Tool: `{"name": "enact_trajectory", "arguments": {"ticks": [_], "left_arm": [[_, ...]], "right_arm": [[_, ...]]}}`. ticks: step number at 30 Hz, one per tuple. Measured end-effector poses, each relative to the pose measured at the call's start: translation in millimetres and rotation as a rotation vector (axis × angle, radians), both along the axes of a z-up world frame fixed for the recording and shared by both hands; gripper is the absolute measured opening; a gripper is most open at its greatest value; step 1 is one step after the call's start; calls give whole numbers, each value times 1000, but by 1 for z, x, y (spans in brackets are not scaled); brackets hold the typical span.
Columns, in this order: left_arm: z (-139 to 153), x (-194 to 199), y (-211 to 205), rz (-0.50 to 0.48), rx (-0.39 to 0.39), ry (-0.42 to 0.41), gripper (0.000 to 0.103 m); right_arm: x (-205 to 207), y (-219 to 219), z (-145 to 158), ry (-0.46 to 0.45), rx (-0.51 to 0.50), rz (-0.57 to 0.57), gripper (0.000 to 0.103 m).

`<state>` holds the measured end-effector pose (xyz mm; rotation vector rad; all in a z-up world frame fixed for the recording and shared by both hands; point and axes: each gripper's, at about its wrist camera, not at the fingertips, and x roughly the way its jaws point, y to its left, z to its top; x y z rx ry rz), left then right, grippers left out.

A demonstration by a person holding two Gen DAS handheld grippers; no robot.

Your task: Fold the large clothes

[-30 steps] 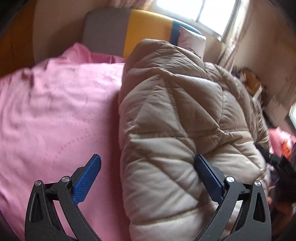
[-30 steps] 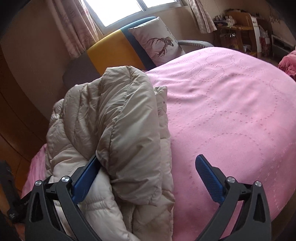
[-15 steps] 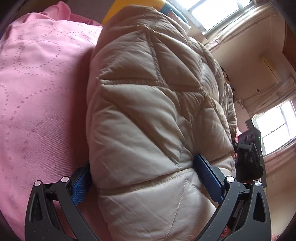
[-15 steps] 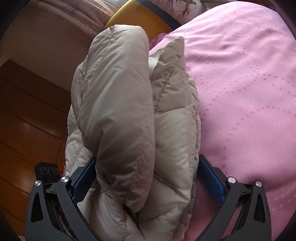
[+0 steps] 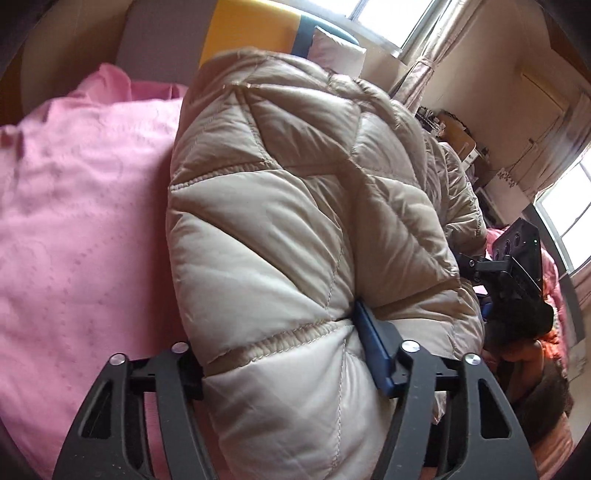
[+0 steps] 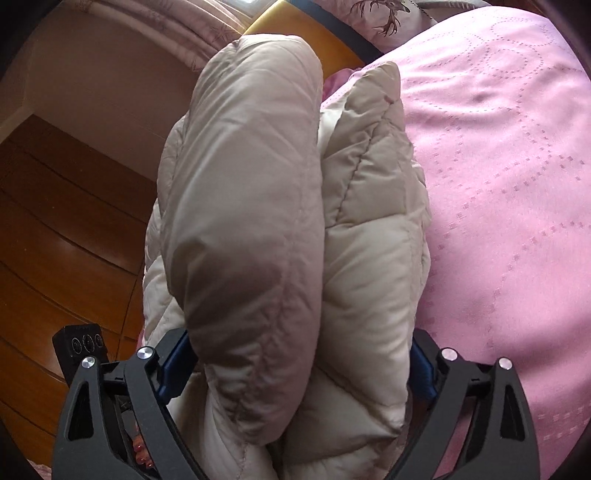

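Observation:
A beige quilted puffer jacket (image 5: 295, 221) lies folded into a thick bundle on a pink bedspread (image 5: 81, 229). My left gripper (image 5: 284, 354) is shut on one end of the bundle; the blue right pad (image 5: 373, 350) presses into the fabric and the left pad is hidden under it. In the right wrist view the jacket (image 6: 280, 240) shows as two thick folded layers. My right gripper (image 6: 295, 365) is shut on its other end, blue pads squeezing both sides. The right gripper's body also shows in the left wrist view (image 5: 517, 273).
The pink bedspread (image 6: 498, 184) spreads to the right. A yellow and blue headboard (image 5: 255, 33) and a deer-print pillow (image 6: 388, 18) stand behind the jacket. Wooden flooring (image 6: 66, 229) lies beside the bed. Windows and cluttered furniture stand at the far right.
Both grippers have closed in on the jacket's ends, from open around it to squeezing it. The bundle now fills both views and sits between the jaws.

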<state>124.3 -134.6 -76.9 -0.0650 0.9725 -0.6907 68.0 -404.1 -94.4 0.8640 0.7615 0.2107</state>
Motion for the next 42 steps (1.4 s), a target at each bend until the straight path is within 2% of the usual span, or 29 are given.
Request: {"name": "enact_trajectory", "arguments": {"ticks": [6, 12, 18, 23, 29, 32, 39, 42], "left_arm": [[21, -13, -6, 11, 56, -96, 54], [31, -18, 6, 44, 85, -171, 50], [35, -25, 46, 105, 94, -230, 47], [45, -27, 80, 163, 115, -282, 47], [49, -23, 120, 251, 132, -314, 45], [48, -21, 137, 299, 137, -317, 45], [50, -20, 180, 389, 131, -317, 44], [41, -16, 195, 419, 143, -301, 44]], "right_arm": [[-14, 14, 4, -50, 25, -20, 81], [-18, 28, 10, -90, 25, 7, 80], [-4, 32, 15, -121, 34, 58, 80], [12, 52, 22, -151, 21, 112, 80], [39, 79, 29, -205, -15, 199, 79], [57, 91, 30, -205, -61, 245, 78], [84, 111, 27, -206, -70, 321, 78], [93, 108, 18, -177, -127, 336, 78]]}}
